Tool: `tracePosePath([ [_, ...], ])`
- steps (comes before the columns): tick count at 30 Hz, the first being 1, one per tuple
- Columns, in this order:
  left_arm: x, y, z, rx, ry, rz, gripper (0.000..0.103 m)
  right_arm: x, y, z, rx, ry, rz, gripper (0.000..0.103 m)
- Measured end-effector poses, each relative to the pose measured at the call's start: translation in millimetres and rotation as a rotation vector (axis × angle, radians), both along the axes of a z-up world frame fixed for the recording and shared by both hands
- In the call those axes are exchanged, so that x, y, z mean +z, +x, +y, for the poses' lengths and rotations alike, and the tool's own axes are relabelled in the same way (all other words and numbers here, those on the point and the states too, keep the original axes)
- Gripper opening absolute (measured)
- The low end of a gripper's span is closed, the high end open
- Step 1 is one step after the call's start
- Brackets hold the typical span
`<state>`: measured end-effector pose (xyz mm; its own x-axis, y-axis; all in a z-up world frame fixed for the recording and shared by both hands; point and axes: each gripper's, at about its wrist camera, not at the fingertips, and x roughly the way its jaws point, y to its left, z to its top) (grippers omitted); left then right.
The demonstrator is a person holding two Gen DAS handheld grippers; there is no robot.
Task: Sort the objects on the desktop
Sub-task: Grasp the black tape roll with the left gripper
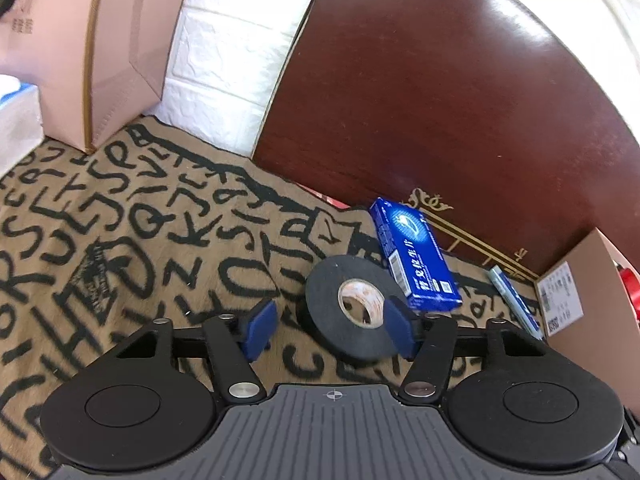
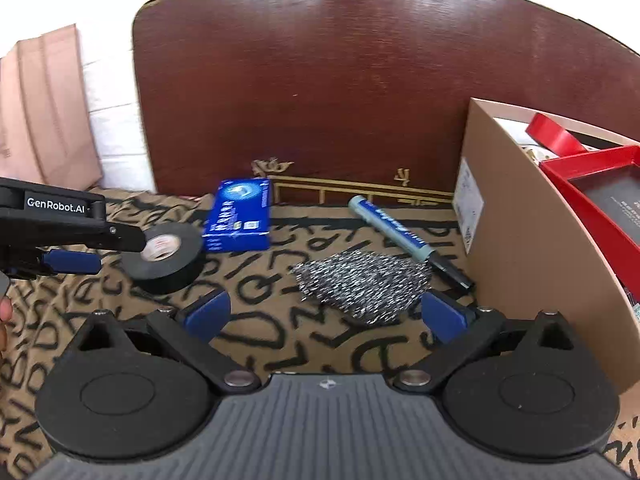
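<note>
Letter-print cloth (image 1: 120,240) on desk: left hand-held gripper (image 1: 332,330) spread w/ black tape roll (image 1: 352,312) between pads, unpinched; right hand-held gripper (image 2: 324,316) spread near steel scourer (image 2: 360,284).

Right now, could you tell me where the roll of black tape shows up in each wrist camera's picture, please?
Left wrist view: the black tape roll lies low and right of centre on the lettered cloth, just ahead of the left gripper.
Right wrist view: the roll sits at the left, partly behind the left gripper's finger.
Shared landmark: the blue box beside the roll.
</note>
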<state>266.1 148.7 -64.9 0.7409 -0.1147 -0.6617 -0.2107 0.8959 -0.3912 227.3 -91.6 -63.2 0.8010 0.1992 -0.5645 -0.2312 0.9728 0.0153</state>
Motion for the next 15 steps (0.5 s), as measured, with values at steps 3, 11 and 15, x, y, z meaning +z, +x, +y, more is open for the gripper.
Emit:
tracePosePath([
  [3,-7.3,10.5,-1.7,-0.018,0.015,0.018,0.068,-5.8,5.9,-0.8,-0.022,-0.007,-0.002,0.099],
  [11,-13.3,19.4,-6.1,-0.028,0.102,0.023,0.029,-19.0,22.5,-3.3,-0.059,-0.005,0.014,0.089],
  [15,-12.5,19.3,-7.5,-0.037,0.12,0.025,0.03,-23.2,27.6,-3.7,-0.068,-0.01,0.015,0.088],
])
